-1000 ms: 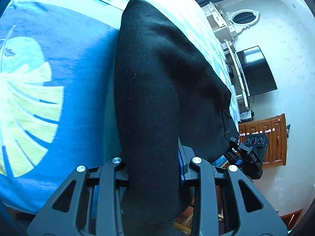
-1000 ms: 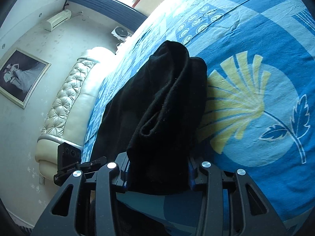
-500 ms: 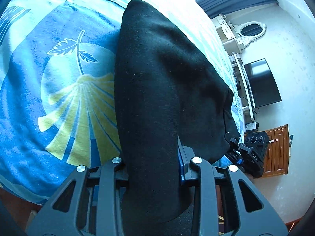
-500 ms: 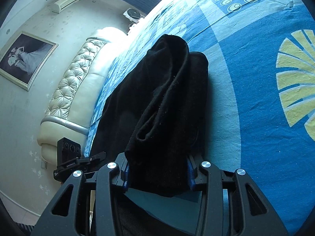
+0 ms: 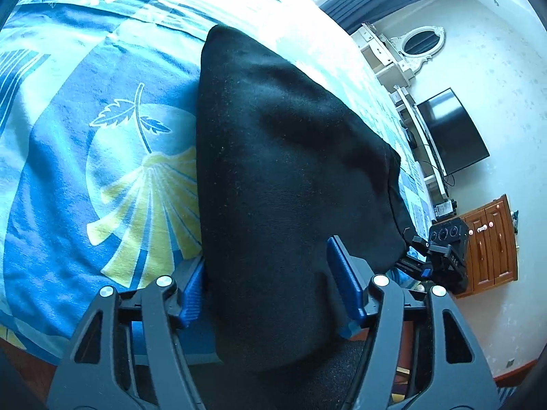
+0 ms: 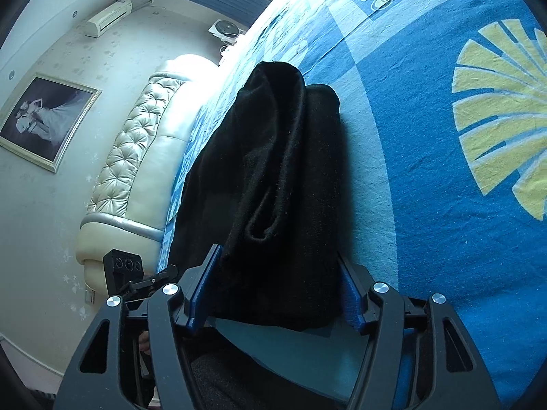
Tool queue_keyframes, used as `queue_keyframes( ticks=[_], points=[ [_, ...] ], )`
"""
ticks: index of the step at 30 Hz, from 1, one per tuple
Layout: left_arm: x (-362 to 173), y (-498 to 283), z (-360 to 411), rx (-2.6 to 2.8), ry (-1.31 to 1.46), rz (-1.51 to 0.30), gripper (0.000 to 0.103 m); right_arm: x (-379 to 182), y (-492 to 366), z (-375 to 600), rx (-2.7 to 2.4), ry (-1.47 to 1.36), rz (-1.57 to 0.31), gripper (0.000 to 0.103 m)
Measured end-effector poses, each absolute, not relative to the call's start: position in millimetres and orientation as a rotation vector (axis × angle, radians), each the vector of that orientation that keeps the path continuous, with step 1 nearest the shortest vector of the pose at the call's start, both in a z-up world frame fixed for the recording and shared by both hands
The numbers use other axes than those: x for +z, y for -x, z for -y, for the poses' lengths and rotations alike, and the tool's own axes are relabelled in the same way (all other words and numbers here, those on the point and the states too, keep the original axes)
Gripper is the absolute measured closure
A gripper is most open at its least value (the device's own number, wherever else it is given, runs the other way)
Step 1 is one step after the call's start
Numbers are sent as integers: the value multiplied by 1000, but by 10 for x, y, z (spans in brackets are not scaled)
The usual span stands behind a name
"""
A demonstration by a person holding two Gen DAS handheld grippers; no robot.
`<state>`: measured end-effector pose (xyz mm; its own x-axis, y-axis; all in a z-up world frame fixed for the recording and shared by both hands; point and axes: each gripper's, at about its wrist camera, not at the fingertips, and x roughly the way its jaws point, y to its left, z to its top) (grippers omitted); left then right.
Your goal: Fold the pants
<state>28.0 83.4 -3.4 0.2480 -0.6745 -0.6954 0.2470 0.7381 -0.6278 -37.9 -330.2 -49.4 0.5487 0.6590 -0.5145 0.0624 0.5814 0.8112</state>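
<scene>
Both the left hand-held gripper (image 5: 270, 294) and right hand-held gripper (image 6: 275, 290) stand wide around the folded pants (image 5: 280, 177) on the bed (image 5: 68, 177).

The right gripper (image 6: 277, 294) has its blue pads spread wide, standing either side of the folded black pants (image 6: 273, 188) that lie on the blue patterned bedspread (image 6: 427, 171). The other gripper (image 6: 136, 276) shows at lower left, near the tufted cream headboard (image 6: 136, 171). A framed picture (image 6: 44, 119) hangs on the wall
</scene>
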Motion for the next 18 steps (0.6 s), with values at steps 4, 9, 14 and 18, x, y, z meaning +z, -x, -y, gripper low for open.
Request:
queue_keyframes(
  ticks=[4, 9, 14, 18],
  points=[
    [89, -262, -936, -679, 387, -1114, 24, -351, 361, 3539, 368, -875, -892, 31],
    [25, -597, -892, -669, 397, -1115, 24, -369, -12, 3747, 365, -948, -862, 29],
    [-183, -1172, -825, -624, 452, -1155, 24, -481, -527, 3678, 383, -935, -906, 29],
    [-325, -1546, -838, -651, 588, -1200, 19, -555, -777, 3571, 427, -940, -921, 29]
  ],
)
